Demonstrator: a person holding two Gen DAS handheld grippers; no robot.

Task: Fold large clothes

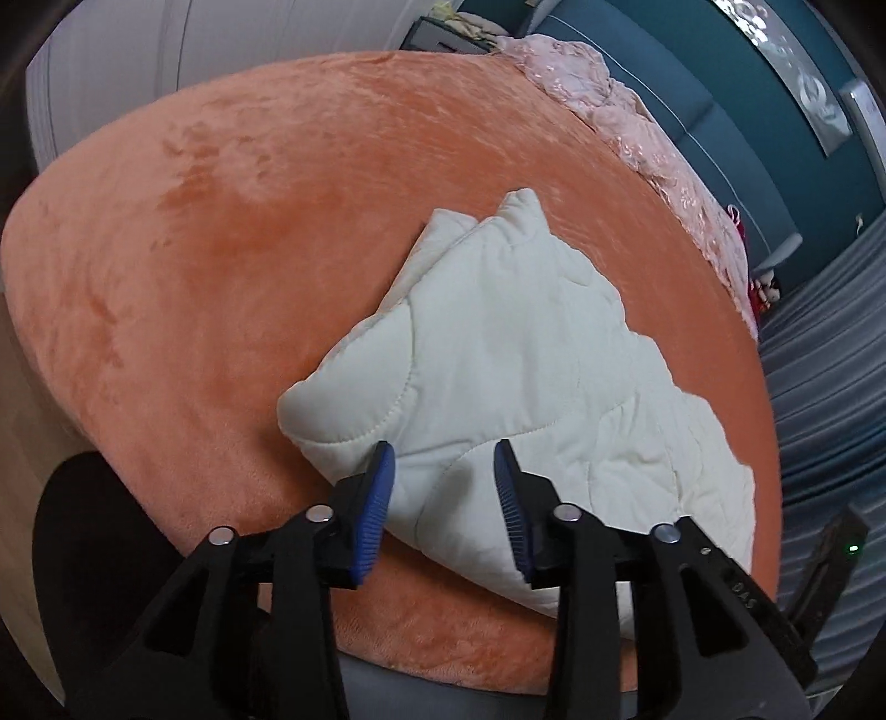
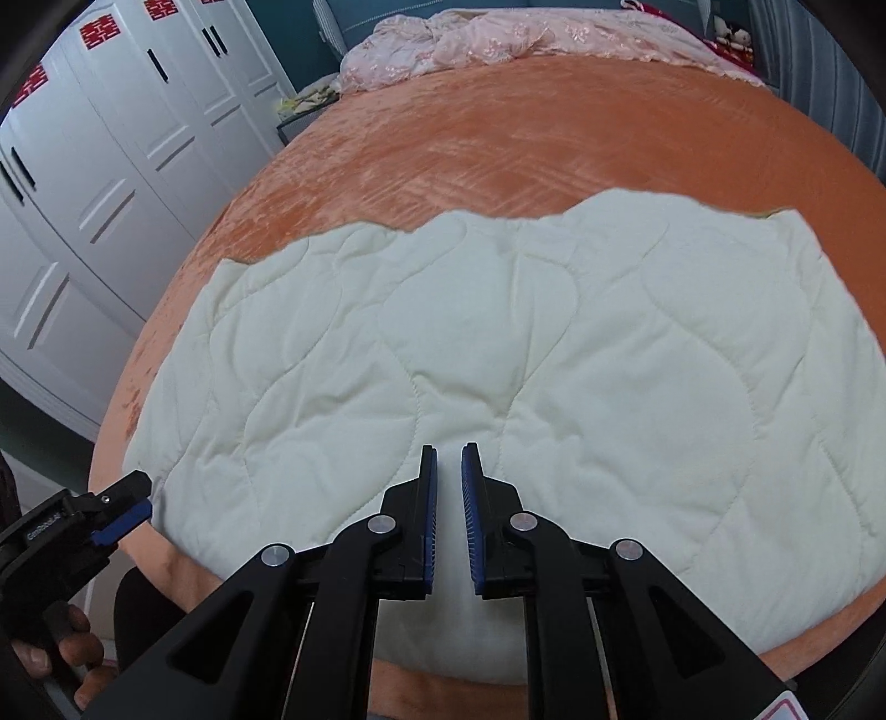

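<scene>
Bed covered by an orange plush blanket, fills most of both views. White wardrobe with red paper cutouts stands along the bed's side in the right wrist view; teal wall panel behind the head end in the left wrist view. Pink lacy bedding bunched at the head of the bed. Cream quilted comforter lies folded flat on the orange blanket at the near end of the bed, reaching close to the foot edge; its far edge is wavy, one corner seen in the left wrist view at looks puffy and doubled over. Left gripper hovers at that corner, fingers spread wide, blue pads either side of the quilt edge, nothing pinched; the same gripper shows in the right wrist view at just off the comforter's left edge, a hand gripping its handle. Right gripper sits over the near middle of the comforter, fingers nearly together with a narrow gap, no fabric between them. Small red-and-white plush toys sit at the far corner of the bed.
</scene>
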